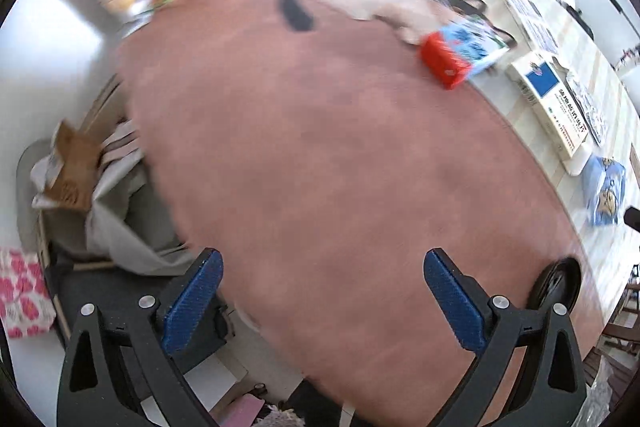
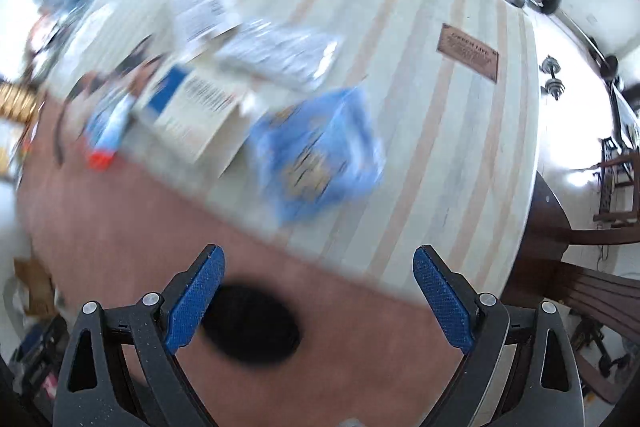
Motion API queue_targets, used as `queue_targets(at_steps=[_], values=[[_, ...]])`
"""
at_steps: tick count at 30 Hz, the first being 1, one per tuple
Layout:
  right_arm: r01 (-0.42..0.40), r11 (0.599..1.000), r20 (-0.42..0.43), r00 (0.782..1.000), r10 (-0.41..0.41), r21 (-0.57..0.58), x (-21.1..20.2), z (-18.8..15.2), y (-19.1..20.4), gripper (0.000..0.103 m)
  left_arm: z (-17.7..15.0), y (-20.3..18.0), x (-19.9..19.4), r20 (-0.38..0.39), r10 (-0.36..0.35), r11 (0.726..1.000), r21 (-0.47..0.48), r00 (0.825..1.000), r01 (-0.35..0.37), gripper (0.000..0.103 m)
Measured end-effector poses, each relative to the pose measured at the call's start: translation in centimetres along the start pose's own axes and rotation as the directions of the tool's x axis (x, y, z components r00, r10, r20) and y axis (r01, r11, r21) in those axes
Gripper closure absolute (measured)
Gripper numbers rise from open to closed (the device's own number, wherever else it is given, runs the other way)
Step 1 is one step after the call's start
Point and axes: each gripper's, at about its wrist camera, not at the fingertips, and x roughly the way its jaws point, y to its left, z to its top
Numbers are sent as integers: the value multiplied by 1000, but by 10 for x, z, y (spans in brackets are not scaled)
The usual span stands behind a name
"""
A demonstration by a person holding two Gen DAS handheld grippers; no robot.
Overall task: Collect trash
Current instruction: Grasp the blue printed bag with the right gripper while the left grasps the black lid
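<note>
Left gripper (image 1: 322,301) wide open, empty, over brown mat (image 1: 320,155). Right gripper (image 2: 318,301) wide open, empty, near blue wrapper (image 2: 316,155) on striped tablecloth (image 2: 452,131).

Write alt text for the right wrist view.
Motion-blurred: the open, empty right tool hangs over a reddish-brown mat and striped pale tablecloth, facing a crumpled blue snack wrapper. A white-and-blue cardboard box lies left of it.
</note>
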Motion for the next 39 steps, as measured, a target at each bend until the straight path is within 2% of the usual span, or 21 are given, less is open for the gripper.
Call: queue_targets(at_steps=[3, 4, 5, 6, 8, 10, 14, 16, 20, 26, 34, 35, 36, 39], values=[[-25, 999, -32, 999, 26, 33, 31, 28, -10, 7, 21, -33, 15, -27, 7, 999, 52, 1000, -6, 0], [-35, 999, -39, 999, 36, 41, 39, 33, -10, 13, 25, -42, 19, -35, 8, 998, 66, 999, -6, 0], [-48, 998, -47, 998, 50, 41, 45, 37, -10, 26, 30, -52, 22, -44, 7, 997, 82, 999, -3, 0], [-65, 997, -58, 996, 67, 36, 51, 40, -10, 34, 32, -58, 23, -54, 4, 995, 95, 999, 1, 0], [-102, 994, -52, 993, 103, 26, 56, 41, -10, 71, 34, -68, 20, -64, -27, 993, 110, 998, 34, 0], [-115, 993, -28, 993, 116, 31, 51, 37, -14, 84, 29, -78, 10, -62, -60, 990, 127, 996, 67, 0], [-138, 985, -15, 990, 140, 102, 35, 12, -45, 87, 7, -108, -12, -88, -161, 966, 190, 983, 175, 0], [-142, 979, -26, 989, 147, 147, 28, -8, -68, 87, -9, -128, -18, -126, -198, 947, 231, 972, 223, 0], [-112, 971, -45, 991, 124, 210, 19, -47, -106, 87, -38, -169, -14, -201, -225, 911, 304, 953, 279, 0], [-66, 958, -63, 994, 86, 279, 20, -75, -147, 87, -61, -213, 5, -260, -197, 885, 369, 945, 285, 1], [-48, 961, -46, 997, 62, 274, 16, -79, -157, 87, -73, -249, 19, -238, -136, 864, 447, 962, 232, 2], [-47, 961, -43, 997, 60, 271, 15, -79, -157, 87, -73, -250, 21, -229, -133, 863, 451, 964, 226, 3], [-48, 962, -40, 997, 61, 269, 14, -79, -156, 87, -73, -250, 20, -220, -131, 864, 453, 967, 220, 16], [-44, 964, -33, 998, 55, 261, 10, -77, -152, 87, -70, -246, 18, -195, -150, 862, 454, 969, 225, 19]])
